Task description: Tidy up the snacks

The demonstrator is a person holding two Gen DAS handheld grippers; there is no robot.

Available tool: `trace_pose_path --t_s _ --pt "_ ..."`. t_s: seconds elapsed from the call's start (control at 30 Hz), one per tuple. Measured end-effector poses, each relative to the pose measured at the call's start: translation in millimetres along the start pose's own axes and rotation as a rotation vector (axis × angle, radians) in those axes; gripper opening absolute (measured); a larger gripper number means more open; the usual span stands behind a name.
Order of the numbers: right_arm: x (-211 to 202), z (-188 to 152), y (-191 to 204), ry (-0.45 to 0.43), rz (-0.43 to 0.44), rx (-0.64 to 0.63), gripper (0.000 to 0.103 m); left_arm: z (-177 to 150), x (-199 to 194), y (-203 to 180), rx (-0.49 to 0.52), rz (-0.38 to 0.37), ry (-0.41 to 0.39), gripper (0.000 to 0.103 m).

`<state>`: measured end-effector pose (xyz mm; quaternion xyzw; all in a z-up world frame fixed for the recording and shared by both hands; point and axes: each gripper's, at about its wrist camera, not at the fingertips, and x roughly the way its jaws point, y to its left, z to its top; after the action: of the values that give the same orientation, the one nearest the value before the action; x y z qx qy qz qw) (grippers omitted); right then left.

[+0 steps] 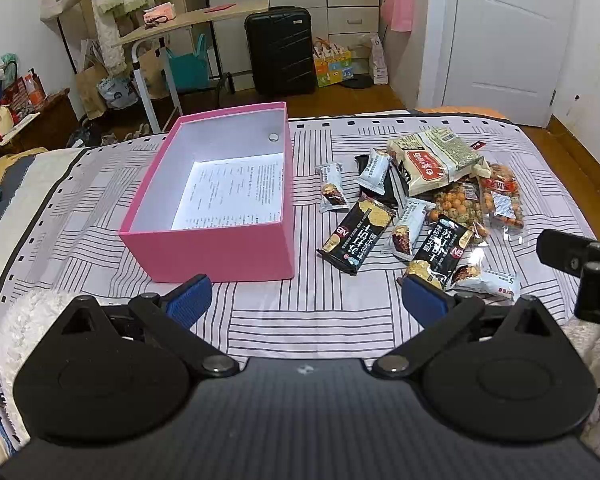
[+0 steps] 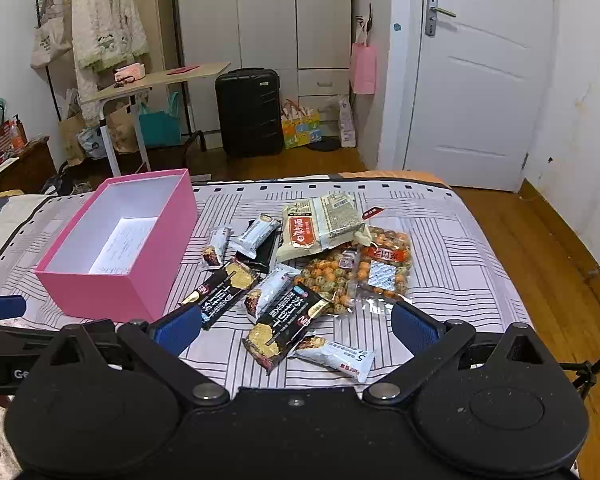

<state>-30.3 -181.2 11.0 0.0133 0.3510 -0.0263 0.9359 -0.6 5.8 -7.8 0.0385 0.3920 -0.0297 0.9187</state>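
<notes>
Both grippers are hovering over the bed with nothing in them. The left gripper [image 1: 306, 294] has its blue-padded jaws spread wide over bare striped bedsheet [image 1: 308, 320], and the right gripper [image 2: 296, 328] is just as wide open, with the near end of the snack pile showing between its fingers.

The pink box [image 1: 220, 252] sits open on the left side of the bed, holding only a printed sheet of paper [image 1: 232, 192] on its floor. Right beside it, to the right, is the snack pile: two black cracker packs [image 2: 288, 328], a few small white bar wrappers [image 2: 336, 356], a big beige bag [image 2: 320, 228] at the far end, and two clear bags of coated peanuts [image 2: 384, 268] on the right. All of it is lying on the sheet, outside the box.

A black suitcase [image 2: 248, 112] stands by the far wardrobe.
</notes>
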Motion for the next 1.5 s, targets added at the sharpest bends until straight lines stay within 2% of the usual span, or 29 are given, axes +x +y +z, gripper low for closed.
trace_pose_path --t_s 0.33,0.5,0.73,0.87,1.13,1.5 --pt "-4 -3 2 -0.008 -0.008 -0.008 0.102 -1 2 3 -0.027 -0.006 0.001 0.103" --pt "-5 -6 6 -0.033 -0.039 -0.041 0.102 -2 4 4 -0.044 -0.028 -0.004 0.103" --pt "-3 -13 2 -0.043 -0.030 -0.024 0.102 -7 4 6 -0.060 -0.024 -0.025 0.103" --pt "-2 -17 0 -0.053 -0.035 -0.021 0.102 -12 2 5 -0.048 -0.010 -0.046 0.103" --pt "2 -23 -3 -0.061 -0.047 -0.023 0.102 -19 6 1 -0.045 -0.001 -0.033 0.103" --pt "0 -25 -5 -0.063 -0.084 -0.038 0.102 -21 -3 -7 -0.034 -0.031 -0.039 0.103"
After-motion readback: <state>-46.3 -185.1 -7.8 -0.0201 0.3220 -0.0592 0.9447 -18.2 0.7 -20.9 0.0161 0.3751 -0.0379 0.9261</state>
